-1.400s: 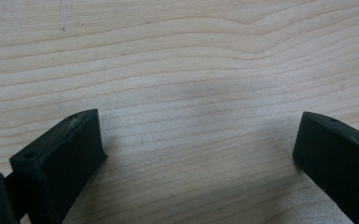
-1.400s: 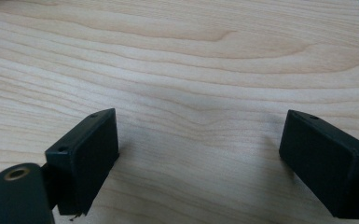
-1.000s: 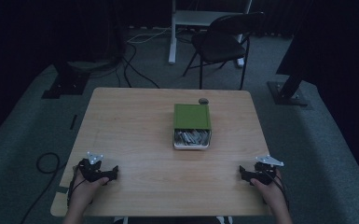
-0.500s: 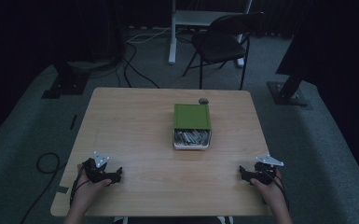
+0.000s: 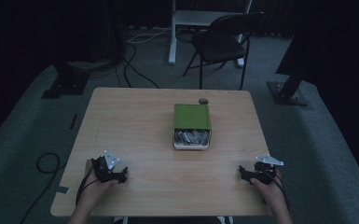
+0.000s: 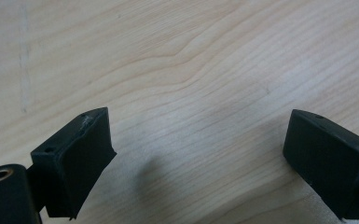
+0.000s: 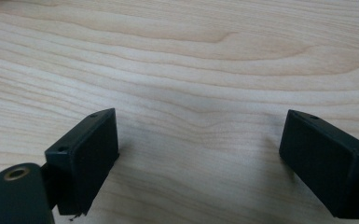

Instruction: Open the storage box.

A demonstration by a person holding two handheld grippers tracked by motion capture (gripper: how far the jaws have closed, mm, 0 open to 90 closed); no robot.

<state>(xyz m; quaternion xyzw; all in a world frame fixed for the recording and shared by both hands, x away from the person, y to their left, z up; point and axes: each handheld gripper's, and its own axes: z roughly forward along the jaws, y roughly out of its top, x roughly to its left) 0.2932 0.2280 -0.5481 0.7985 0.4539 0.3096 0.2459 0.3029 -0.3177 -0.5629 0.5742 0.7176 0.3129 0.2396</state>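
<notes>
Basically just drifting the left gripper (image 5: 119, 176) a touch nearer the table's front edge compared with a second ago, right gripper (image 5: 245, 175) sitting put, so not really starting on anything yet. Both hovering low over the pale wooden table (image 5: 135, 121) with jaws spread wide apart and nothing between them, well apart from the green-lidded rectangular box with silvery bits showing in its white tray (image 5: 192, 126) at the table's middle. Box lying with its long axis running front-to-back, open end pointing toward the person.
</notes>
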